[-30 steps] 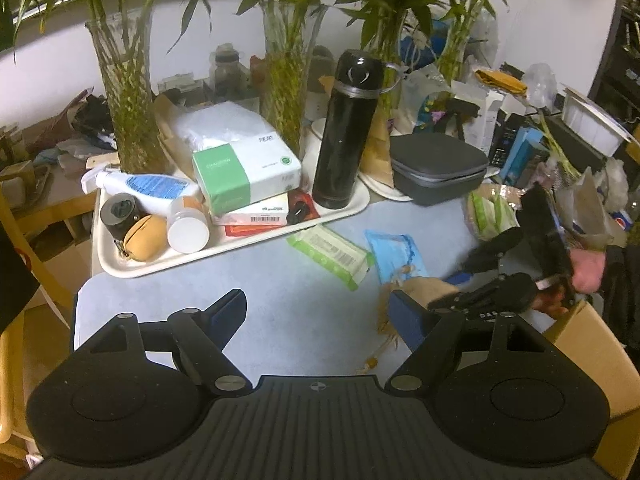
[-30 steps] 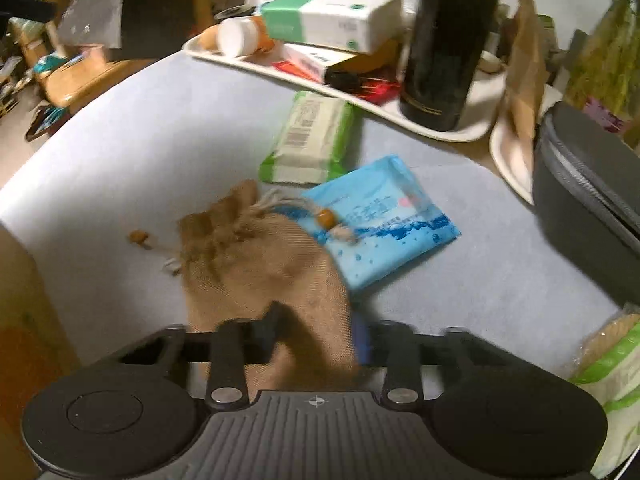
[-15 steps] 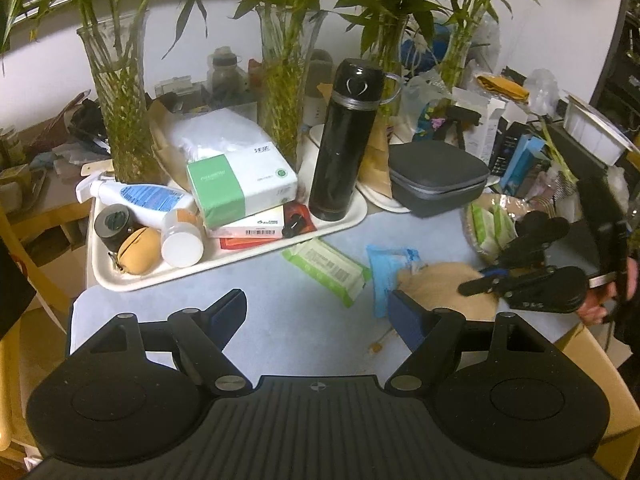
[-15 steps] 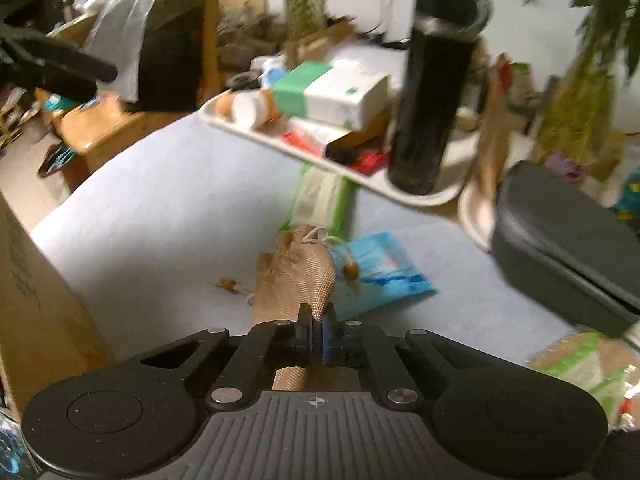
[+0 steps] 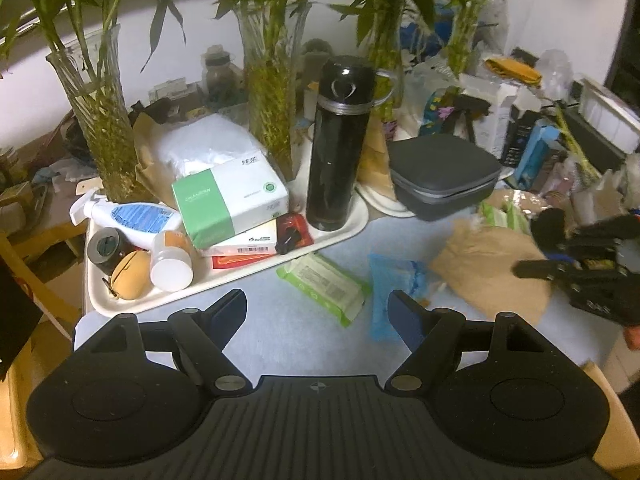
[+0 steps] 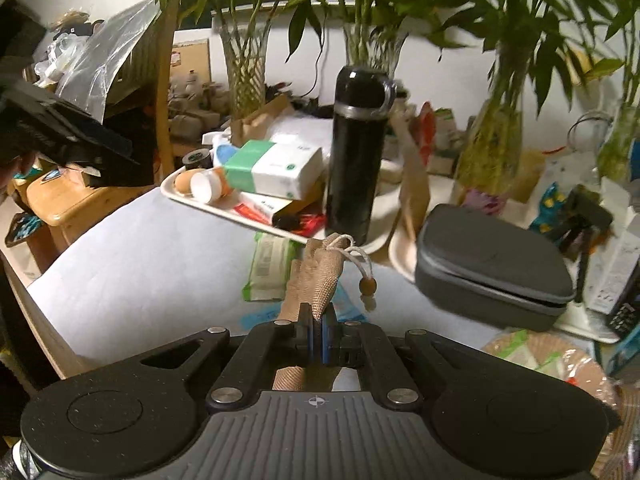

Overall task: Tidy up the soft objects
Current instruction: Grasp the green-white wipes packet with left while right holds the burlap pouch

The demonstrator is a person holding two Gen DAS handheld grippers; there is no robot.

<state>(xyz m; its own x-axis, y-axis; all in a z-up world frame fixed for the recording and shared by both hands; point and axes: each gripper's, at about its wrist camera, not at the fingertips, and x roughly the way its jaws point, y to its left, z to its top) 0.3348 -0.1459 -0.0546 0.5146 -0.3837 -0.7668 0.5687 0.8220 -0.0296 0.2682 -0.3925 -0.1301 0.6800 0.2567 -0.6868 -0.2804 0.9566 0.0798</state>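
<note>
A brown burlap drawstring pouch hangs off the table, pinched by its edge in my shut right gripper. In the left wrist view the pouch sits lifted at the right, with the right gripper clamped on its near side. A green wipes pack and a blue soft pack lie flat on the pale table just beyond my left gripper. That gripper is open, with nothing between its fingers.
A white tray at the back left carries a tissue box, bottles and a tall black flask. A grey zip case sits behind the pouch. Glass vases with bamboo line the back. A basket stands at the right.
My right gripper closed on the pouch and lifted it off the table, up and away from the blue pack. The left gripper drifted slightly and stayed open.
</note>
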